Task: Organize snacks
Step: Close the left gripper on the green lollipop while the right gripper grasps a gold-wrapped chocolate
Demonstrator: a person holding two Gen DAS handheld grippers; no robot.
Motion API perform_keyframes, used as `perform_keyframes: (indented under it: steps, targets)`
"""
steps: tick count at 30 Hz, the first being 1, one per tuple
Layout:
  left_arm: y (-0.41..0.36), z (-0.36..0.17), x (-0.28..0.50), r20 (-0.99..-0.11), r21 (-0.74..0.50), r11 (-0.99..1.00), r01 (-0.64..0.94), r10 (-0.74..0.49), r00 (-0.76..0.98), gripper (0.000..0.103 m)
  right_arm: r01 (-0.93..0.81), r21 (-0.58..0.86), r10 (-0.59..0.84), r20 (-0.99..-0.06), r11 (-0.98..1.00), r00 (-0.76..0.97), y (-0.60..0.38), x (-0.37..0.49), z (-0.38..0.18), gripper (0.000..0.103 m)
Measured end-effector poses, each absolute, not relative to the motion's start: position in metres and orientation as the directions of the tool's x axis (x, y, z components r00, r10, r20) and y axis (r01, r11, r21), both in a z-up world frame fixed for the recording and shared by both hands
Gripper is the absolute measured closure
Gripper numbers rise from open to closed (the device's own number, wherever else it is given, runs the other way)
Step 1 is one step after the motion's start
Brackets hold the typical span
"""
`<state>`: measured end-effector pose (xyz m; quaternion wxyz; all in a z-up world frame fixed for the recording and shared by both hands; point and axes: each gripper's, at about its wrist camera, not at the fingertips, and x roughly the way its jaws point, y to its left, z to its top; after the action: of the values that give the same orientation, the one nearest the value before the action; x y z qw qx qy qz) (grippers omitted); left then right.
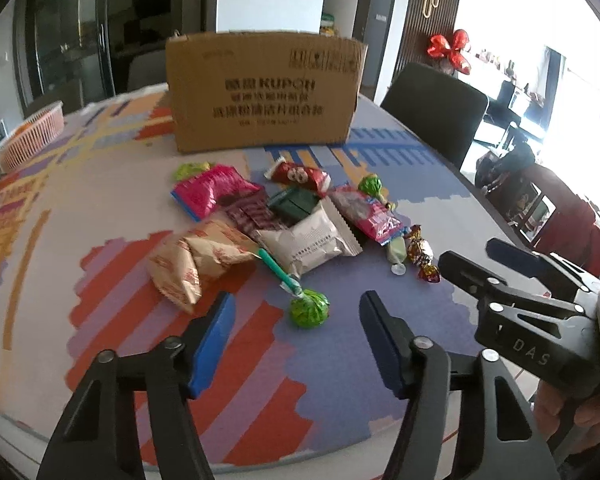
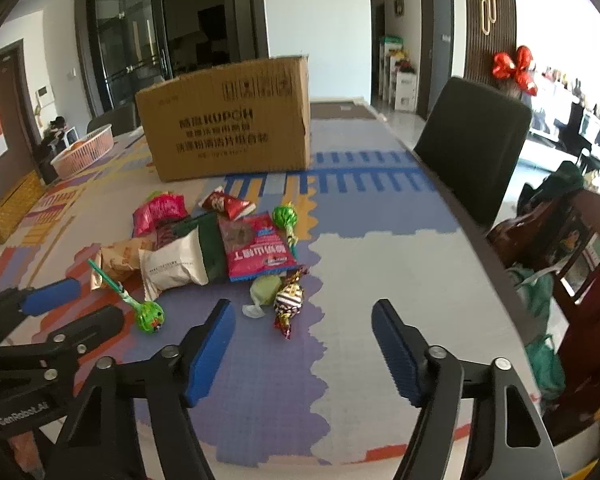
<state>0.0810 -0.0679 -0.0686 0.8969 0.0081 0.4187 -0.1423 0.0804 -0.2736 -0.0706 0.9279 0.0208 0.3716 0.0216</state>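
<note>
Starting out, seemingly: snacks (image 1: 284, 224) heaped mid-frame on table (image 1: 100, 208), none visibly sorted; cardboard box (image 1: 264, 88) behind, contents hidden; left tool (image 1: 296, 320) and right tool (image 2: 302, 320) both released, empty.

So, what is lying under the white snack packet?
The white snack packet lies on a dark green packet and a dark red one. Anything further beneath is covered.

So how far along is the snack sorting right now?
Barely begun. The snack pile still lies loose on the table before the cardboard box. Both the left hand-held gripper and right hand-held gripper are empty; everything remains unsorted.
</note>
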Motion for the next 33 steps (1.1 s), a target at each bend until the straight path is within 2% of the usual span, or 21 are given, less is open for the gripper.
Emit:
perform_keyframes:
  steps: [5, 12, 22, 26, 33]
  targets:
    - [-0.074, -0.081, 0.093, -0.786, -0.125, 0.959, 0.254, -0.252, 0.564, 0.051, -0.039, 0.07, 0.077, -0.711, 0.997, 0.699, -0.272, 0.092, -0.082, 0.044]
    - [-0.081, -0.09, 0.101, -0.807, -0.119, 0.96, 0.254, -0.243, 0.538, 0.058, -0.042, 0.125, 0.121, -0.74, 0.991, 0.662, -0.275, 0.111, -0.093, 0.058]
    - [-0.083, -0.098, 0.108, -0.828, -0.112, 0.962, 0.249, -0.229, 0.512, 0.075, -0.042, 0.158, 0.148, -0.762, 0.987, 0.63, -0.276, 0.126, -0.103, 0.073]
    - [-0.082, -0.097, 0.107, -0.827, -0.11, 0.962, 0.249, -0.227, 0.514, 0.076, -0.046, 0.148, 0.144, -0.767, 0.988, 0.625, -0.273, 0.128, -0.105, 0.079]
    - [-0.084, -0.089, 0.102, -0.813, -0.112, 0.958, 0.266, -0.242, 0.529, 0.077, -0.063, 0.141, 0.149, -0.763, 0.988, 0.629, -0.27, 0.122, -0.102, 0.079]
